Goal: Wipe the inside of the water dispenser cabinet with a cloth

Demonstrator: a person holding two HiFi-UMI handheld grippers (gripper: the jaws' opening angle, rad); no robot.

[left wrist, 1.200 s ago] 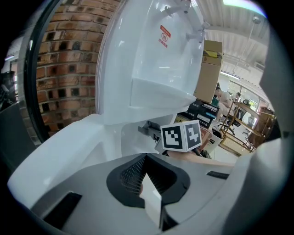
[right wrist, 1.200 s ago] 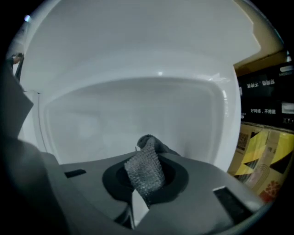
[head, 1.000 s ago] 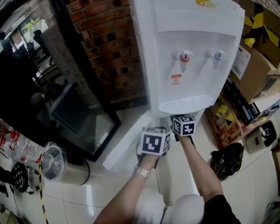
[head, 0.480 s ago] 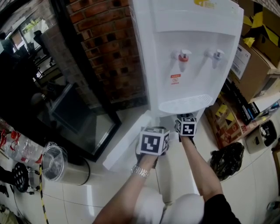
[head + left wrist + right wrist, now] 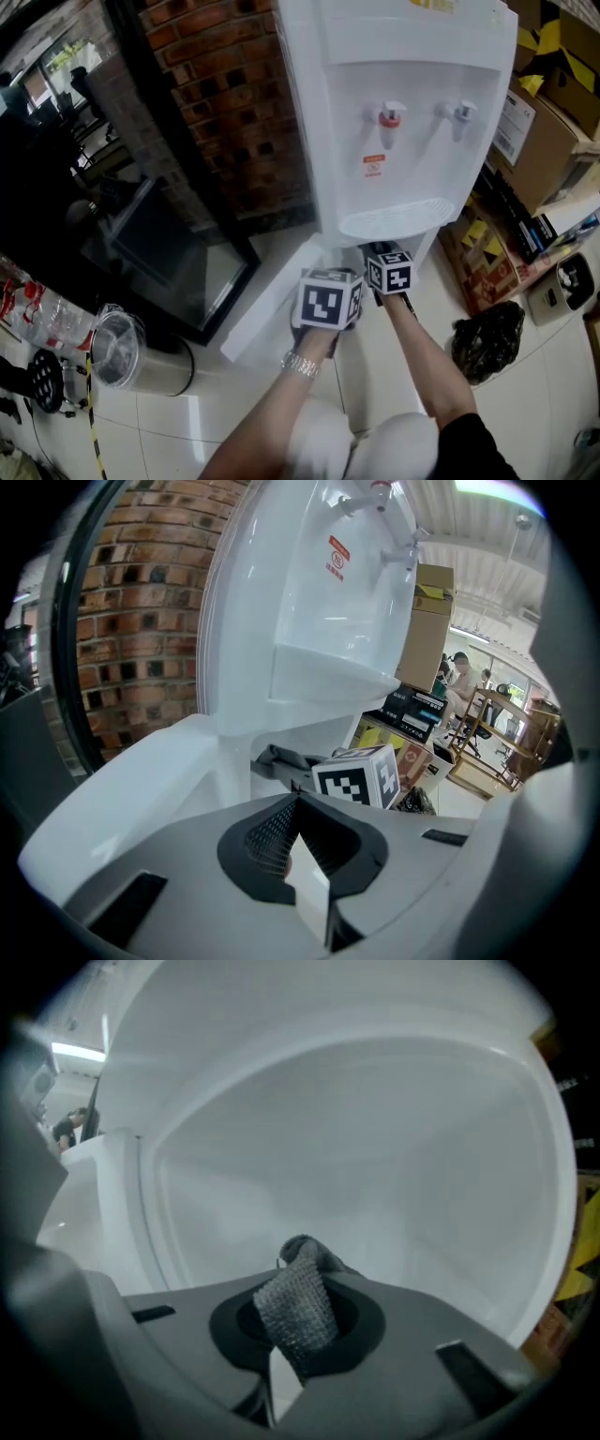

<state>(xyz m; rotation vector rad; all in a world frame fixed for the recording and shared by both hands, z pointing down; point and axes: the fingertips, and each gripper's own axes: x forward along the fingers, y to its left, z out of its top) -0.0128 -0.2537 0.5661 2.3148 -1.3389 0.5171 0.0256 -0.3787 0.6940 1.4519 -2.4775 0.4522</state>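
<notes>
Cloth (image 5: 298, 1297) sits pinched in my right hand-held gripper (image 5: 296, 1330), inside the white cabinet (image 5: 375, 1166). I should press it flat against the wall and sweep in overlapping strokes. My left hand-held gripper (image 5: 302, 846) waits outside, closed and empty.

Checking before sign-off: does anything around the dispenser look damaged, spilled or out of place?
Nothing stands out. The water dispenser looks intact, no spill shows; its cabinet door stands open and the right gripper holds the cloth inside.
</notes>
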